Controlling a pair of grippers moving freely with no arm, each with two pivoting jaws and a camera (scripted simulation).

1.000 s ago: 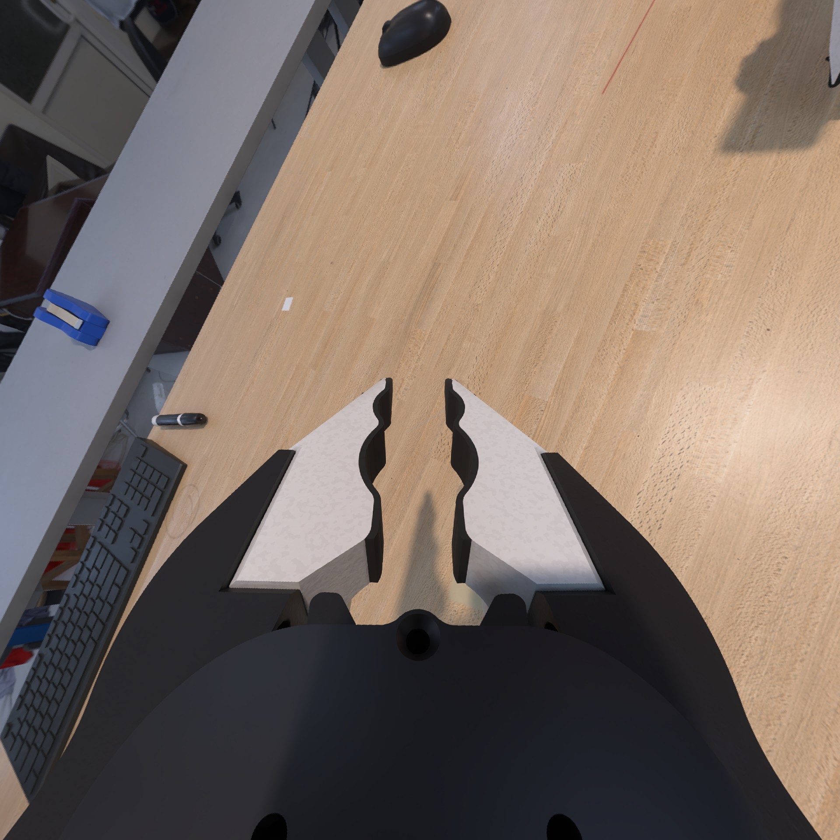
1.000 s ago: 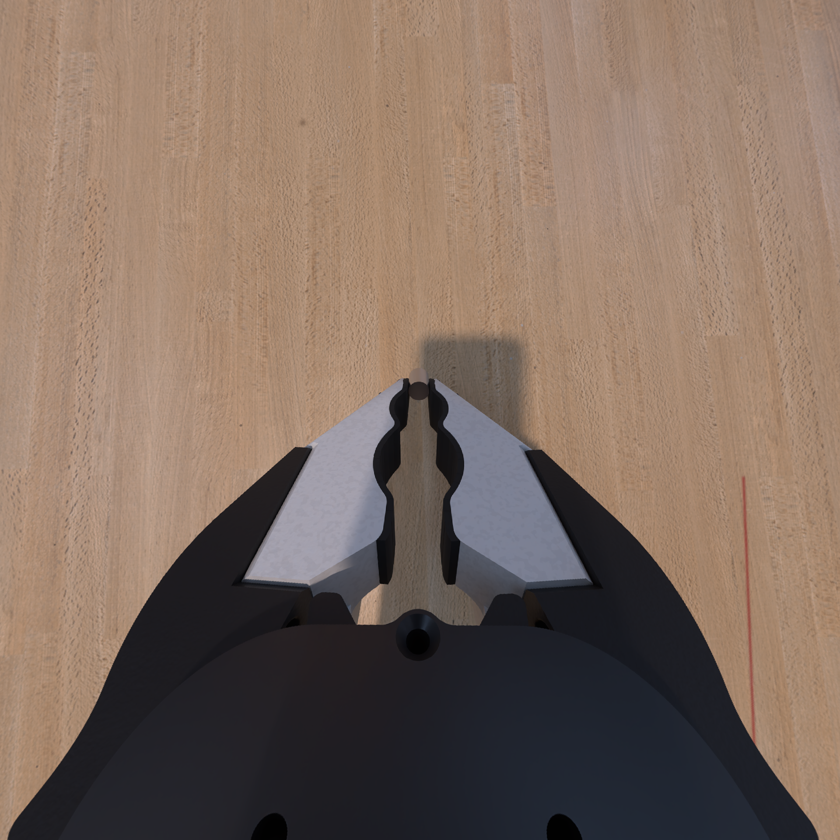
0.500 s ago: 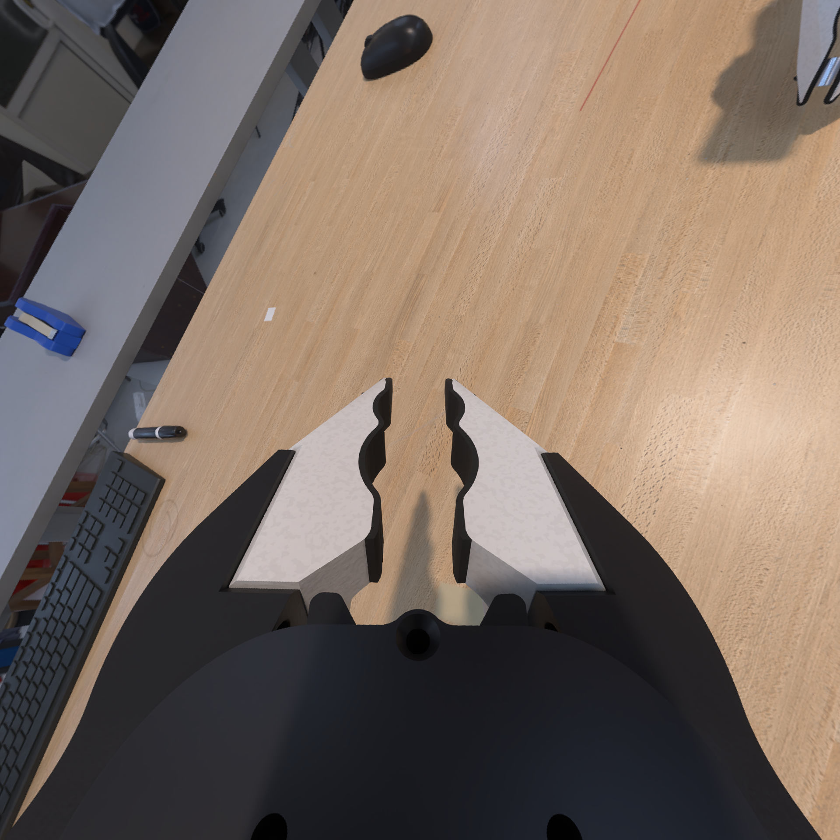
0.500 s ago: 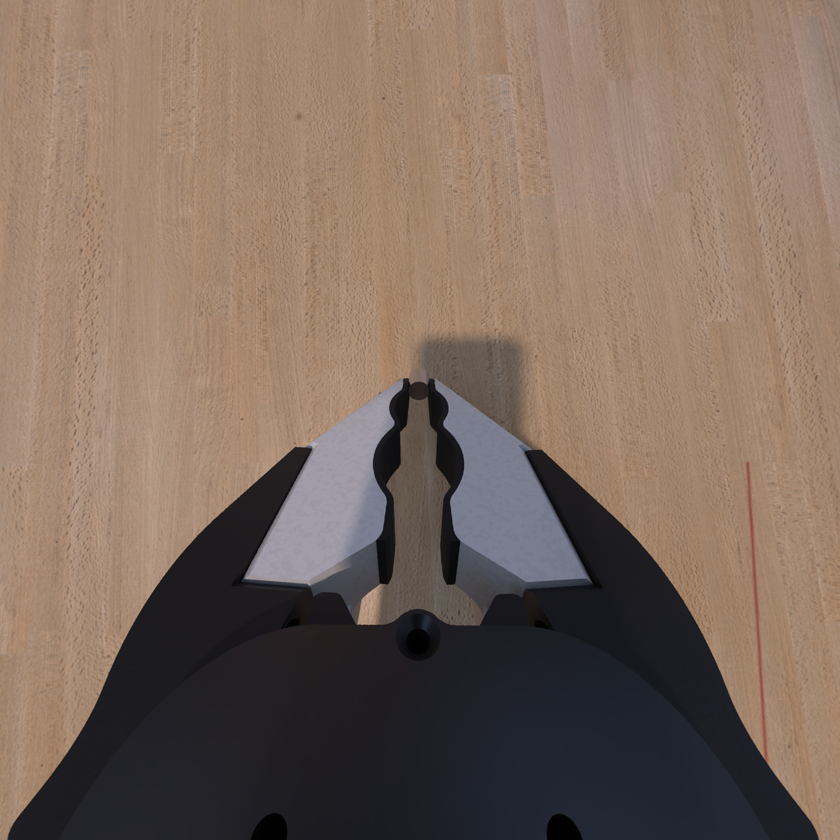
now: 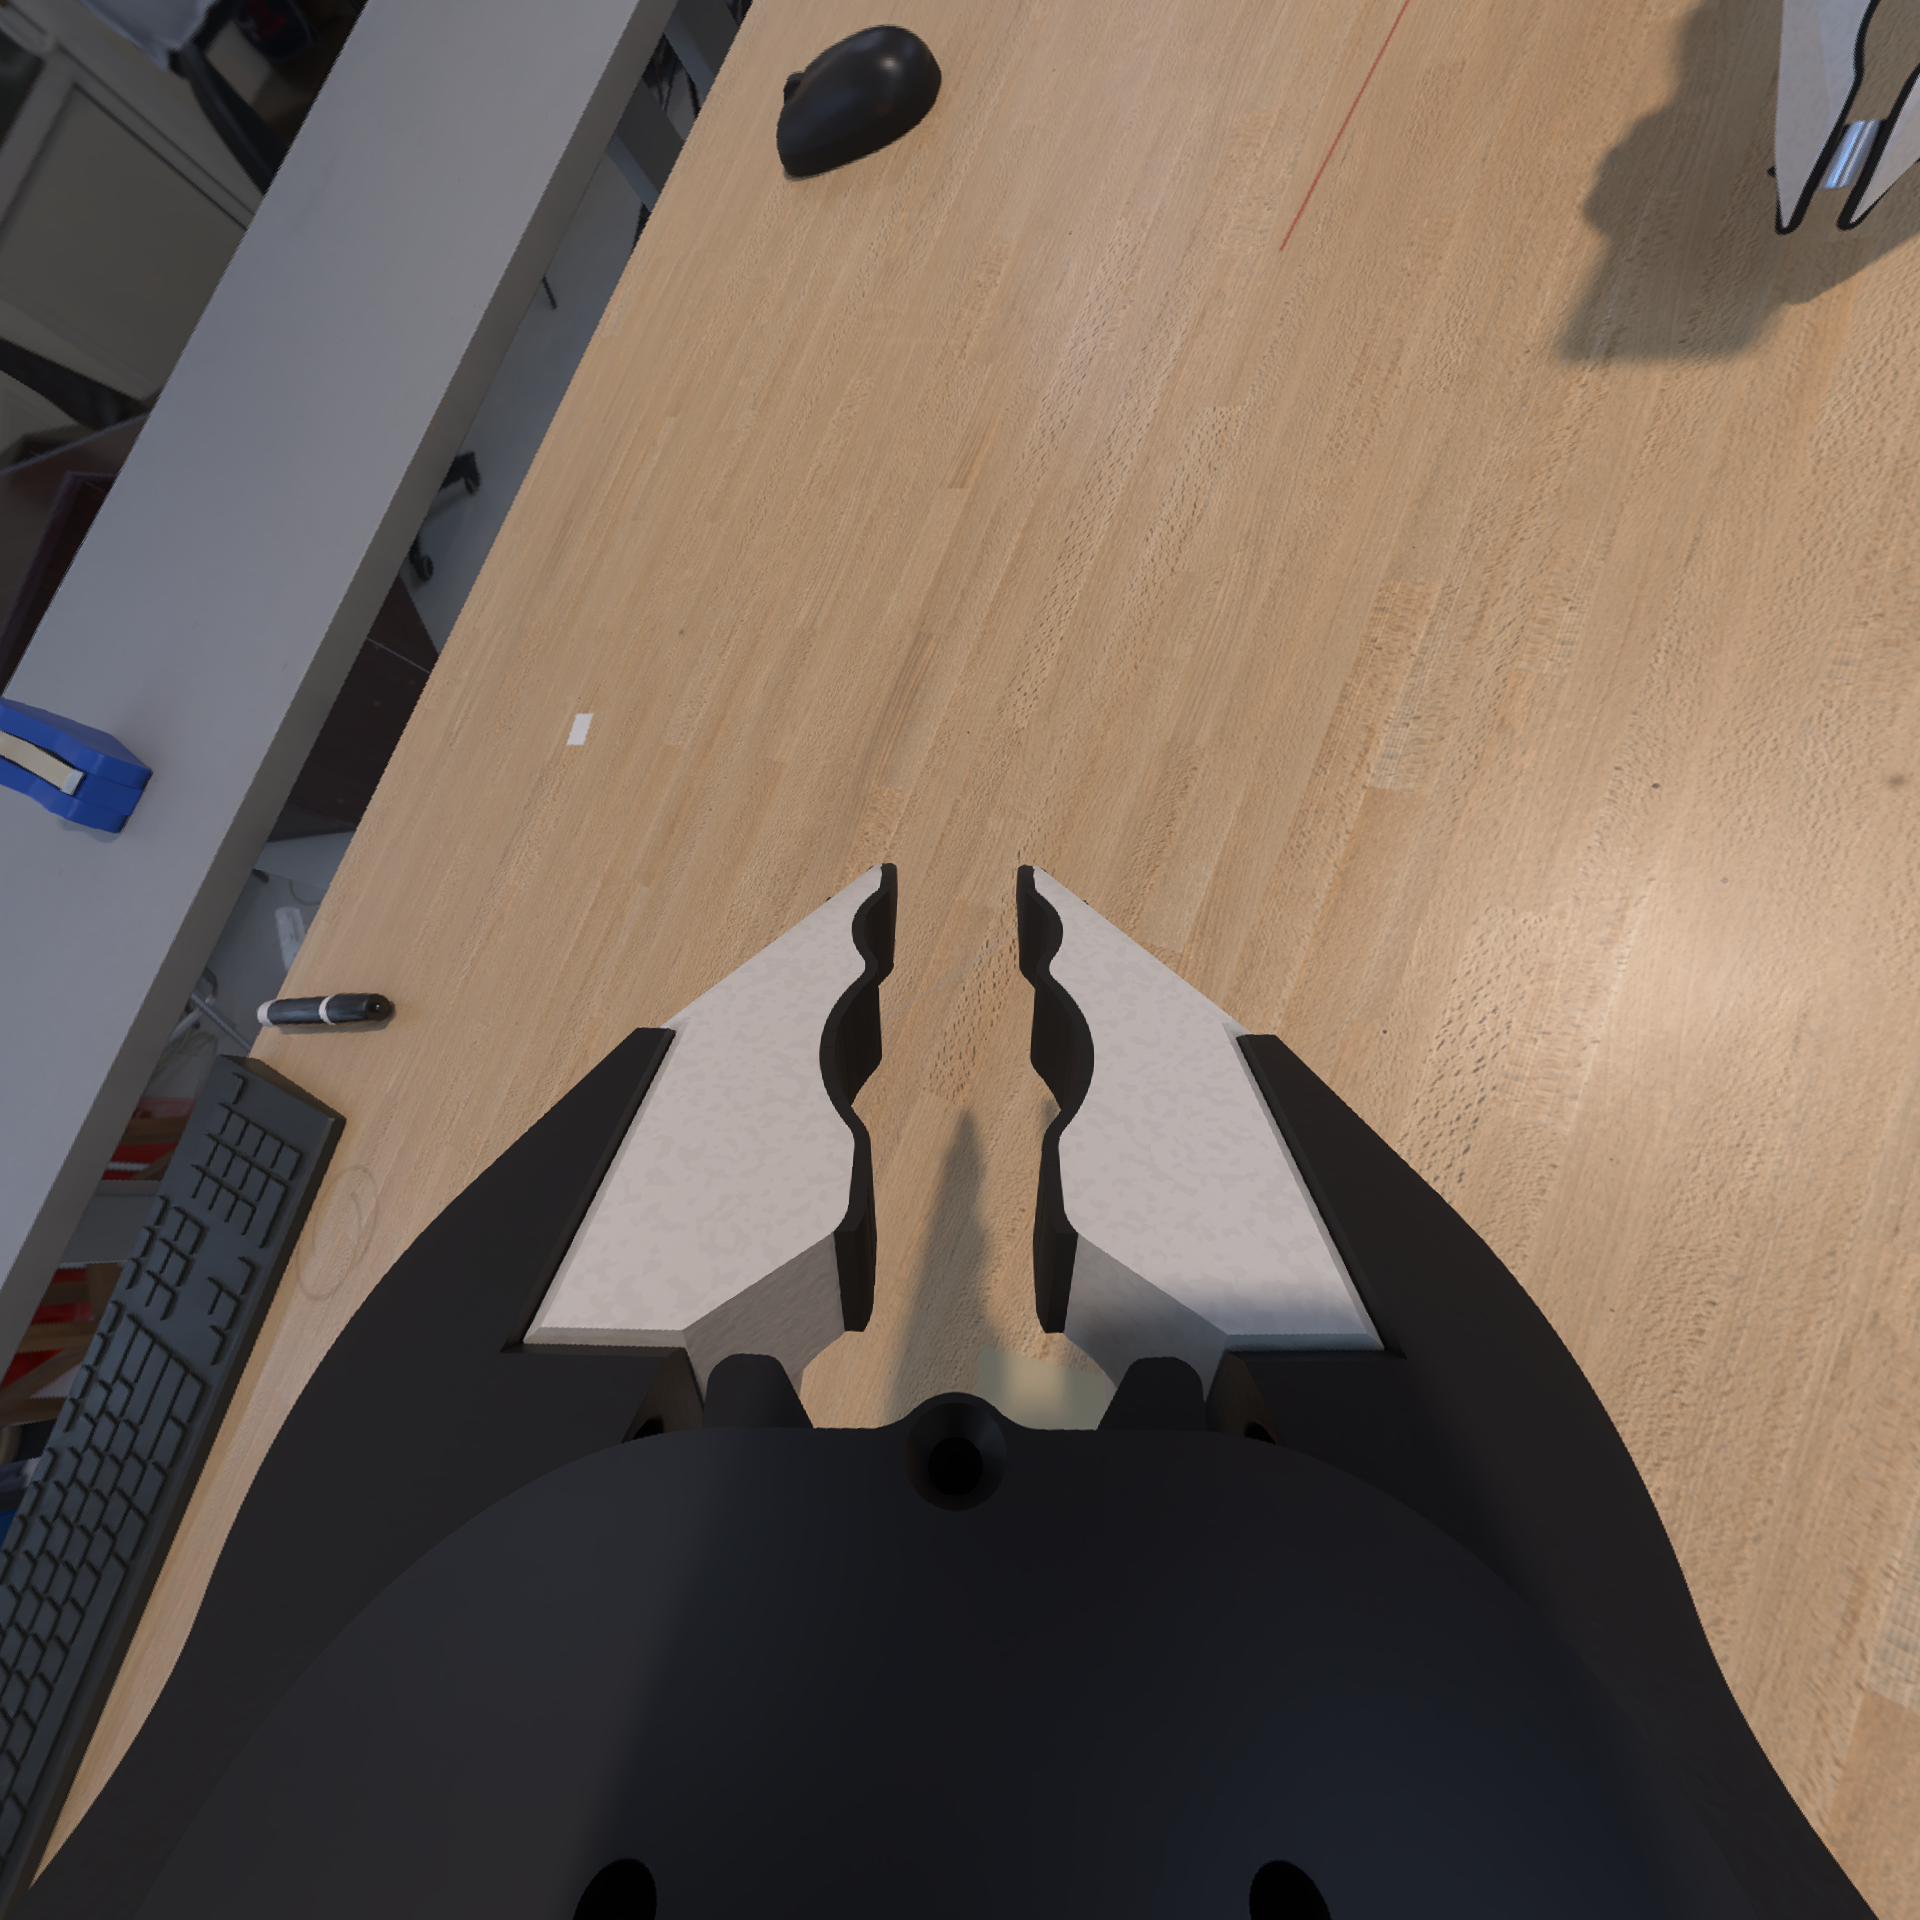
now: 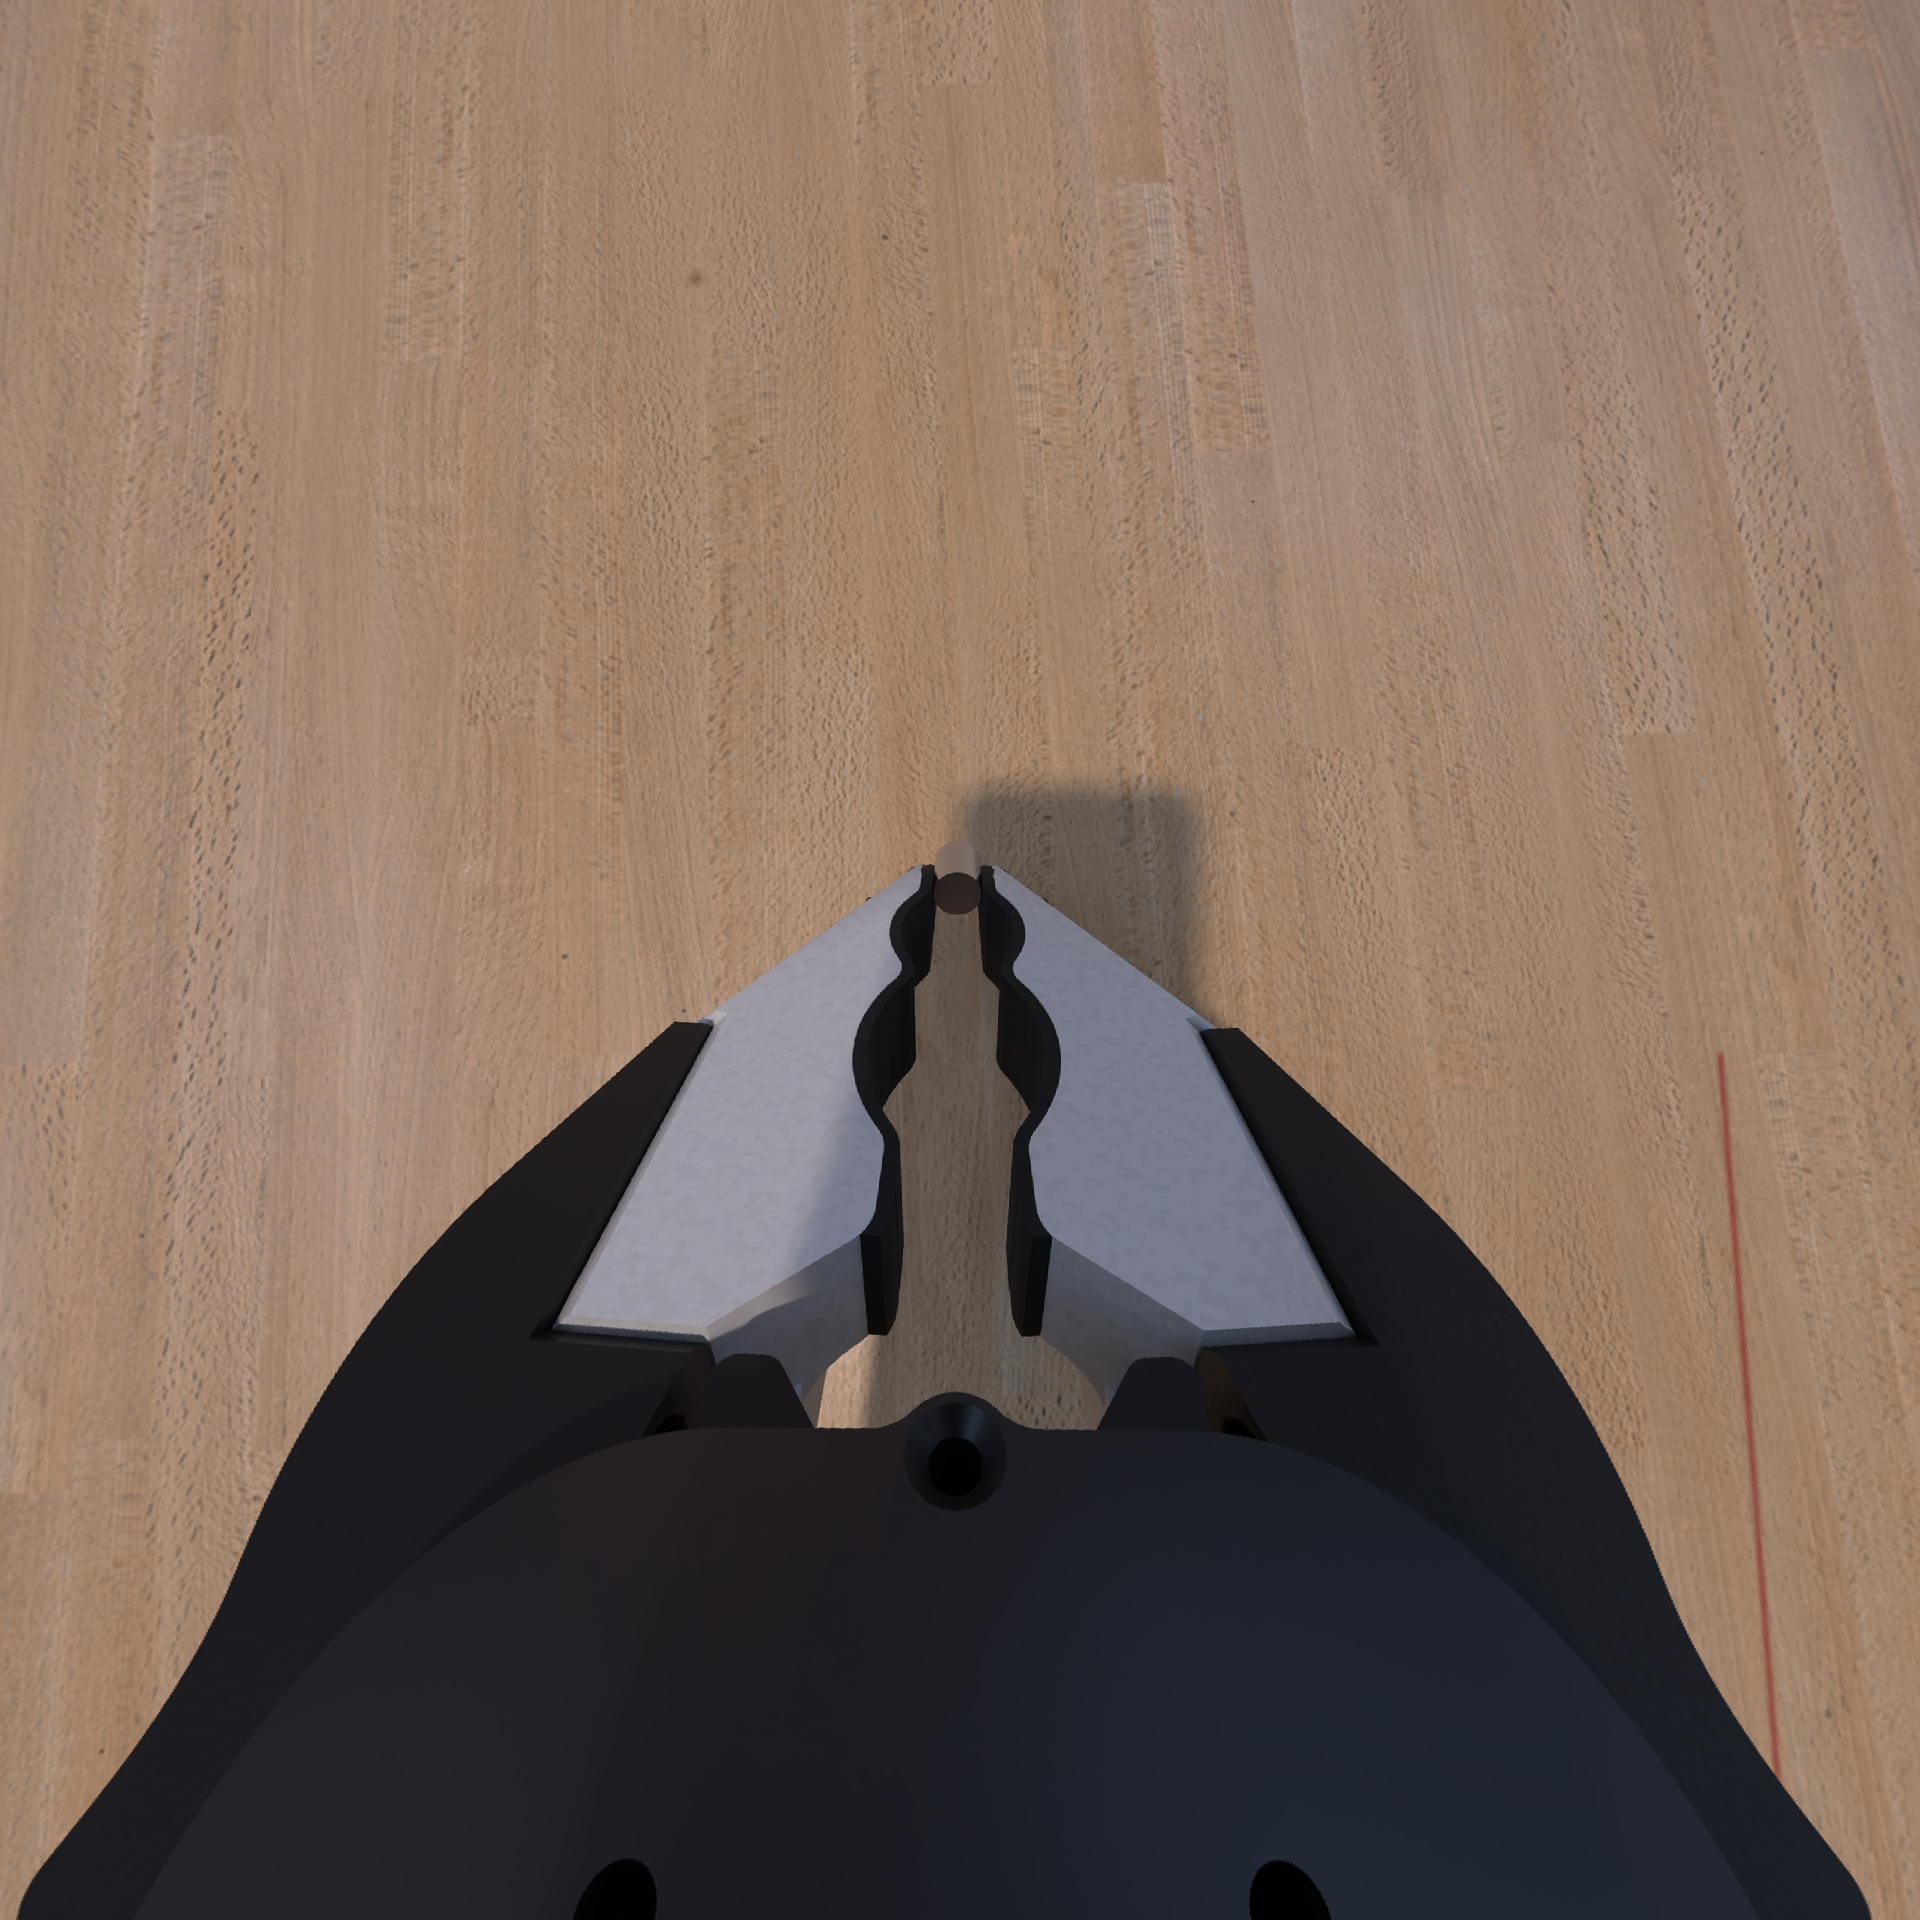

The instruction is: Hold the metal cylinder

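My right gripper (image 6: 956, 883) is shut on a small metal cylinder (image 6: 956, 888), pinched end-on between its fingertips above the wooden table (image 6: 623, 520). In the left wrist view the right gripper (image 5: 1829, 208) shows at the top right, points down, and holds the shiny cylinder (image 5: 1855, 151) between its fingers. My left gripper (image 5: 956, 878) is open and empty, with a narrow gap between the jaws, above the bare wooden table (image 5: 1247, 623).
A black mouse (image 5: 857, 94) lies at the far left of the table. A black marker (image 5: 324, 1010) and a black keyboard (image 5: 135, 1403) lie near the table's left edge. A grey shelf (image 5: 260, 468) with a blue object (image 5: 68, 764) runs beside it. A thin red line (image 6: 1745, 1403) marks the table.
The left wrist view has shifted right, so more of the right gripper and its cylinder shows at the top right. The right gripper keeps its hold and has barely moved.
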